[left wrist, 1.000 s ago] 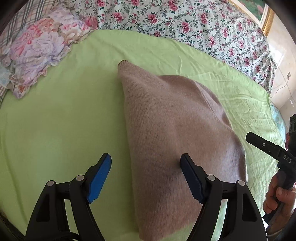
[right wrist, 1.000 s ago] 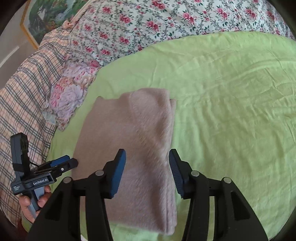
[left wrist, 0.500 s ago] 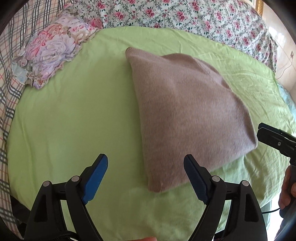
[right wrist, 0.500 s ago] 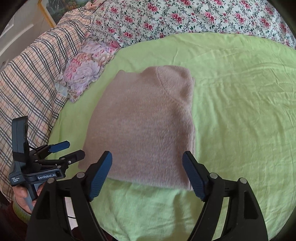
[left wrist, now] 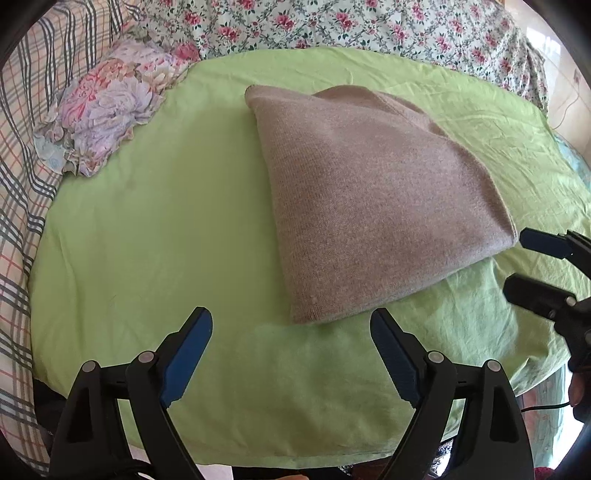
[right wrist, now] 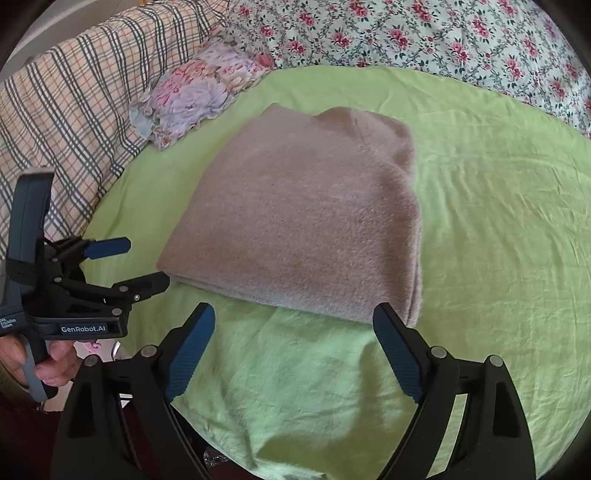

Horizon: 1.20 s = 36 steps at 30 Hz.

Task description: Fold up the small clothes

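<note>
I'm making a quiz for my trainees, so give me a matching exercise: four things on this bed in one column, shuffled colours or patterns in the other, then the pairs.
Things:
1. sweater
2. sheet
3. small pillow
4. blanket

Descriptions:
A. plaid checks
B. plain light green
C. big pink and purple blooms
D. beige-pink knit

Pairs: 1-D, 2-B, 3-C, 4-A

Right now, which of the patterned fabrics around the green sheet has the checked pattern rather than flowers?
The plaid blanket at the left edge: crossed stripes on pale cloth. The ruffled pillow and the far bedspread are floral.
</note>
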{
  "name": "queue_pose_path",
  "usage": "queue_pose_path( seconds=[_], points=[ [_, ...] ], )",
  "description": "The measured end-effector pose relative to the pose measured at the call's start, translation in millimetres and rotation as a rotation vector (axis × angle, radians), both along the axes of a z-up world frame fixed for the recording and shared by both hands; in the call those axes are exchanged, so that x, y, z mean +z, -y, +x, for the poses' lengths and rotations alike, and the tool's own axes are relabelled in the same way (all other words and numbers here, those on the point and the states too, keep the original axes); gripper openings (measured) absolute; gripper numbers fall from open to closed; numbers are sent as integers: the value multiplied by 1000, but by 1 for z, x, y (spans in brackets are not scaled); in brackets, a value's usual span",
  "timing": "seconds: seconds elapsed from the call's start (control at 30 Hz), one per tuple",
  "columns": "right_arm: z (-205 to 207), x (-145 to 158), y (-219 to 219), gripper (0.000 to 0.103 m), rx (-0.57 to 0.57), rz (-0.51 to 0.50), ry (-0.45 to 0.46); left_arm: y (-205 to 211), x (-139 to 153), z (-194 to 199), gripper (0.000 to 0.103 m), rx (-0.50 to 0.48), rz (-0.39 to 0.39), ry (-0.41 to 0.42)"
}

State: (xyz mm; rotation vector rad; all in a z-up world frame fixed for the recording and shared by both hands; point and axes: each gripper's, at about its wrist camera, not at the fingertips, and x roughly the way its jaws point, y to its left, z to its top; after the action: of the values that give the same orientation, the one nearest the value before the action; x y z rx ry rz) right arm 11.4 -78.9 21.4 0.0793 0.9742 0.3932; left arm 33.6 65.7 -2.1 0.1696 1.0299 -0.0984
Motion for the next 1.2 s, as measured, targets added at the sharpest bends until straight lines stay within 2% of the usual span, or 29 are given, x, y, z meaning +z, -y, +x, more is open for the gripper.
queue_pose_path(
  seconds=[0.2,0.43,0.63,1.2],
  points=[
    [6,-1,-4,88,3,-17,0,4,9,-1,92,-12,11,40],
    [17,1,-5,88,3,-46,14,6,11,8,95,-13,30,46],
    [29,1,5,88,-31,-30,3,2,11,20,95,9,52,42],
    [46,2,7,89,-55,-18,10,7,21,32,95,3,40,84]
  ],
)
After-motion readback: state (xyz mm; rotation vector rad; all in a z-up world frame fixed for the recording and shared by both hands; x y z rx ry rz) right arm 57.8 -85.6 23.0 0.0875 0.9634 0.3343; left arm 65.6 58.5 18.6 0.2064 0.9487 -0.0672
